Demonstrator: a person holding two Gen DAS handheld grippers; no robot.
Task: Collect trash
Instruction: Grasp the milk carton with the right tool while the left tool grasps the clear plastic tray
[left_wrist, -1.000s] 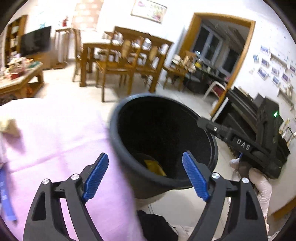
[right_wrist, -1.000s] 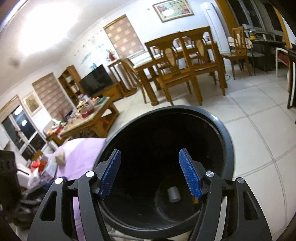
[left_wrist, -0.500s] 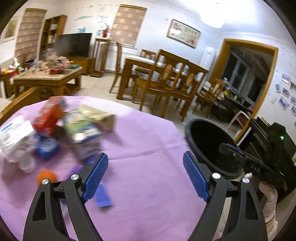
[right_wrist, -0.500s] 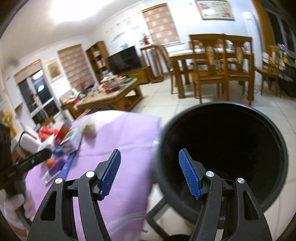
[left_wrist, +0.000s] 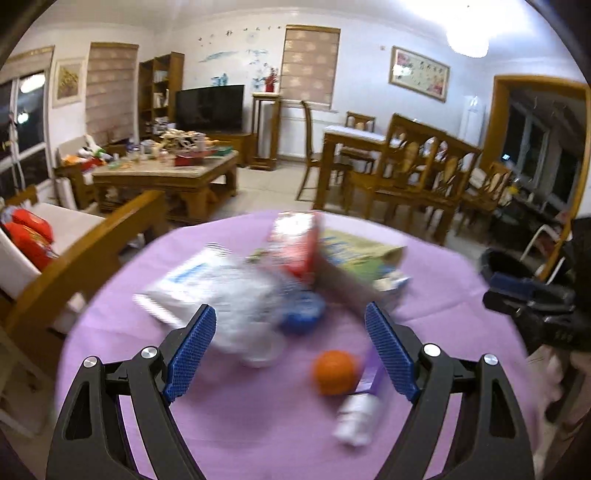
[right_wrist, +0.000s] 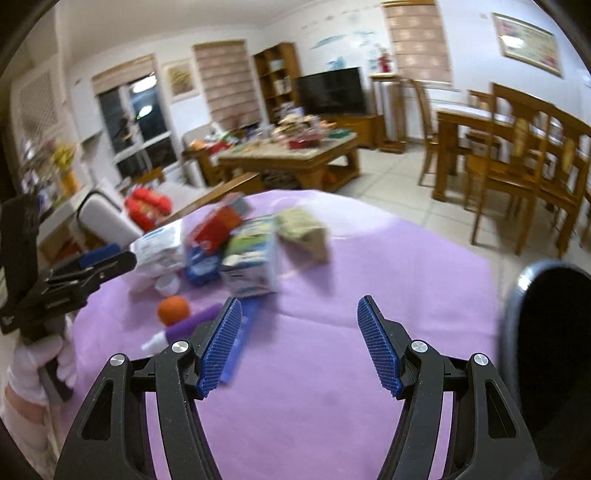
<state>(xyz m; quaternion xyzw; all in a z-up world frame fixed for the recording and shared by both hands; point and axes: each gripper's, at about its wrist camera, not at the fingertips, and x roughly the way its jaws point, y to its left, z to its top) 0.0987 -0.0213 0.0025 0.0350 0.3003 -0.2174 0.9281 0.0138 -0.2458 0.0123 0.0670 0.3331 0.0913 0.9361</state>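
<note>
Left wrist view showed the trash heaped on the purple-covered worktop (left_wrist: 221, 424): a white plastic bag (left_wrist: 221, 291), a red carton (left_wrist: 295, 243), a green box (left_wrist: 358, 254), with an orange ball (left_wrist: 334, 371) and a small white bottle (left_wrist: 358, 421) at five o'clock of the heap. The left gripper (left_wrist: 291, 350) hung open and empty above them. At three o'clock, off the worktop's edge, stood the black bin (right_wrist: 550, 343). The right gripper (right_wrist: 299, 343) was spreading its jaws, nothing between them.
</note>
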